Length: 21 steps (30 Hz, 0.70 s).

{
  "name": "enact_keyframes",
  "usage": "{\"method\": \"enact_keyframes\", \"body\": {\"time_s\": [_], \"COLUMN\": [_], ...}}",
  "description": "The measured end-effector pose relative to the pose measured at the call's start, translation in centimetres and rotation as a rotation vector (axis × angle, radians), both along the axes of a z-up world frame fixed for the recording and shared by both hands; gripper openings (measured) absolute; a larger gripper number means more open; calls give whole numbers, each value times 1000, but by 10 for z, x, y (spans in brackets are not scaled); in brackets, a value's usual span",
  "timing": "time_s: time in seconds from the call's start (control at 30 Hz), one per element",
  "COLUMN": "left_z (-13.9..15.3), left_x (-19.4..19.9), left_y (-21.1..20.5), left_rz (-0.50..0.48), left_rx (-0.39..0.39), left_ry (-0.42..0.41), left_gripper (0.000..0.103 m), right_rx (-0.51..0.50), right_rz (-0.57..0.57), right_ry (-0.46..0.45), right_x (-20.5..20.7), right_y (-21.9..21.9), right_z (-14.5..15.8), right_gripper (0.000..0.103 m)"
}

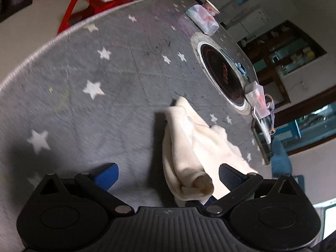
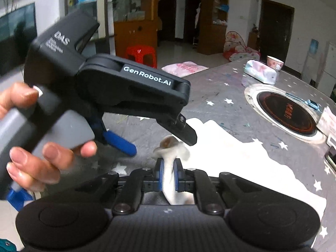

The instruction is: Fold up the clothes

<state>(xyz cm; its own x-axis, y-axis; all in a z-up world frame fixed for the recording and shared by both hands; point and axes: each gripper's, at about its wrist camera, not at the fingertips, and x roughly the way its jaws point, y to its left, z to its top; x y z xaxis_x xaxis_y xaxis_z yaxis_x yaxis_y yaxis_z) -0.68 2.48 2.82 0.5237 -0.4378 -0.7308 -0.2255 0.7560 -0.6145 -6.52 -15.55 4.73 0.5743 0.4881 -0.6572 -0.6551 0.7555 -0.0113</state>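
A cream garment [image 1: 189, 147] lies bunched on the grey star-patterned tablecloth [image 1: 94, 67]. My left gripper [image 1: 168, 174] is open, its blue pads wide apart, with a rolled edge of the garment between them, nearer the right pad. In the right wrist view my right gripper [image 2: 168, 173] is shut on a fold of the cream garment [image 2: 241, 157], which spreads to the right over the table. The left gripper [image 2: 159, 138] shows there too, held by a hand, jaws open just above the pinched fold.
A round induction cooker [image 1: 222, 71] is set into the table, also seen in the right wrist view [image 2: 287, 113]. A tissue pack [image 1: 202, 20] and paper cup [image 1: 211, 7] stand at the far edge. Papers and a phone [image 2: 331, 153] lie at the right. Red stools [image 2: 142, 54] stand beyond.
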Motion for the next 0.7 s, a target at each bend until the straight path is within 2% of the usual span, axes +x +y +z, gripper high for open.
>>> {"method": "enact_keyframes", "body": {"time_s": [0.13,0.2,0.3,0.37,0.4,0.47,0.57,0.7], "left_z": [-4,-6,-12,-19,-23,-26,-30,-29], "left_x": [1,1,0,-2,-2,-3,-4,-3], "left_y": [-7,-11,-15,-17,-17,-16,-14,-14], "left_rz": [27,35,21,14,17,28,38,27], "left_rx": [-49,-68,-117,-167,-186,-194,-195,-169], "left_ry": [2,-9,-28,-16,-5,2,6,-4], "left_gripper": [101,96,81,61,55,38,25,20], "right_rx": [60,87,108,116,120,120,124,90], "right_rz": [-15,-21,-20,-14,-12,-4,10,-17], "right_ry": [22,35,32,31,30,33,26,22], "right_x": [1,0,-7,-11,-13,-20,-24,-31], "right_y": [-16,-23,-28,-31,-32,-32,-29,-36], "right_z": [5,8,11,13,14,12,11,11], "right_gripper": [8,8,8,8,8,7,6,12]}}
